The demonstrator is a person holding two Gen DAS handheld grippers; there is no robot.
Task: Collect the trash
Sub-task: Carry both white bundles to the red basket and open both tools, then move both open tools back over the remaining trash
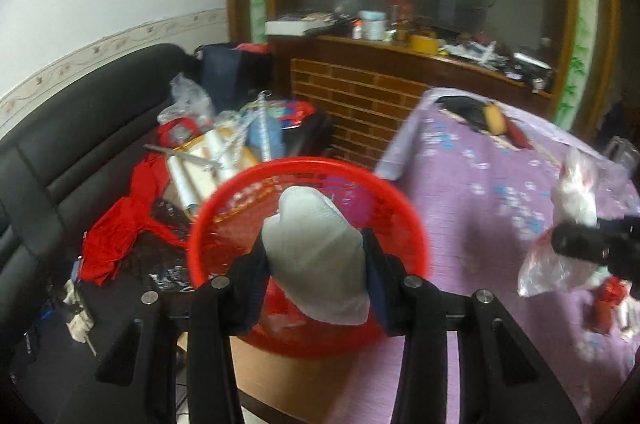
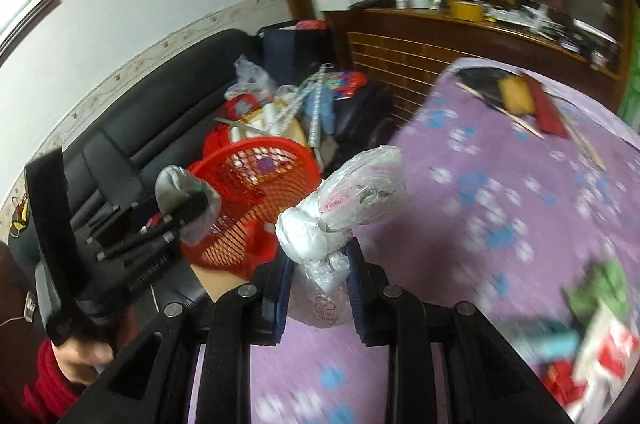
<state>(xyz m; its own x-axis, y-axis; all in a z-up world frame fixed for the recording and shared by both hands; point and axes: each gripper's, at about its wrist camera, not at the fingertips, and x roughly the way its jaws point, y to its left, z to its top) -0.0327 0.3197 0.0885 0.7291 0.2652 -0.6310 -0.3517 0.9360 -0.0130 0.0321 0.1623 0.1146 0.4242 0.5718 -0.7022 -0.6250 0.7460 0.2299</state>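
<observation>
1. Left wrist view: my left gripper (image 1: pixel 316 260) is pinching one grey paper wad (image 1: pixel 316 252) directly over the one red mesh basket (image 1: pixel 224 199), ready for dropping
2. Right wrist view: my right gripper (image 2: pixel 320 264) is squeezing one knotted plastic bag (image 2: pixel 344 199) above the purple tablecloth (image 2: pixel 500 207), carrying it basketward

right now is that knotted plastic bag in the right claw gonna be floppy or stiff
Probably floppy: the knotted plastic bag bulges and sags around the right claw. Likely light, since thin film holds it up. Possibly slippery, being glossy.
</observation>
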